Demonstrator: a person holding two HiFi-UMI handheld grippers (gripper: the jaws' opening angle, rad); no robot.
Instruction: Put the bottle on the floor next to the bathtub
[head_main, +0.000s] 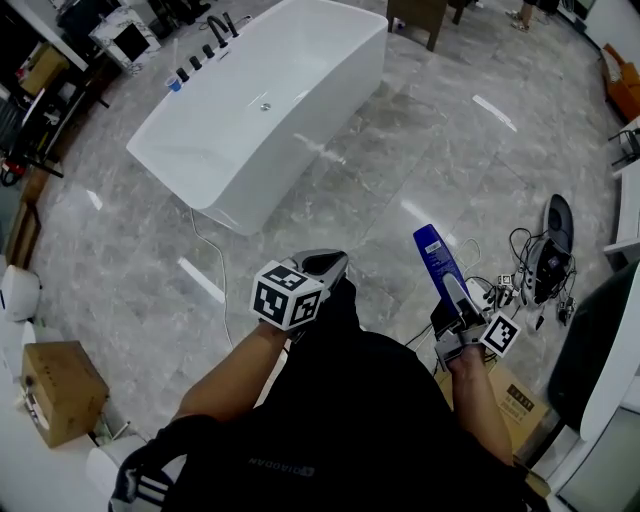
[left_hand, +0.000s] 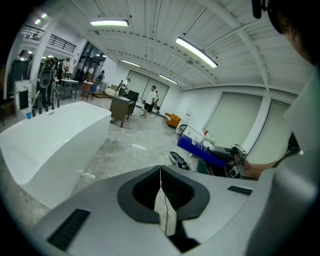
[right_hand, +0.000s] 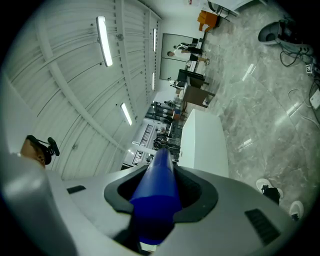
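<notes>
So the bottle is clamped in the jaws of the right gripper and held up in the air, not on the floor. It's a slim, deep blue bottle in glossy plastic, with small pale print on its face. It's gripped by its near end, and the far end is tipped up and away. In the right gripper view the bottle is seen as a smooth blue wedge pinched between the dark pads of the right gripper.

The jaws of the left gripper are pressed together with nothing between them; only a thin seam can be made out there. In the head view the left gripper is held low and near, left of the bottle, with its marker cube tilted.

The bathtub is found on the far left, well apart from the bottle. It's a freestanding, long white tub with rounded corners, smooth glossy walls and dark fittings at its far left end. The floor is laid in polished grey marble-look tiles and light streaks are reflected in it. A cardboard box is seen near left, and tangled cables on the right.
</notes>
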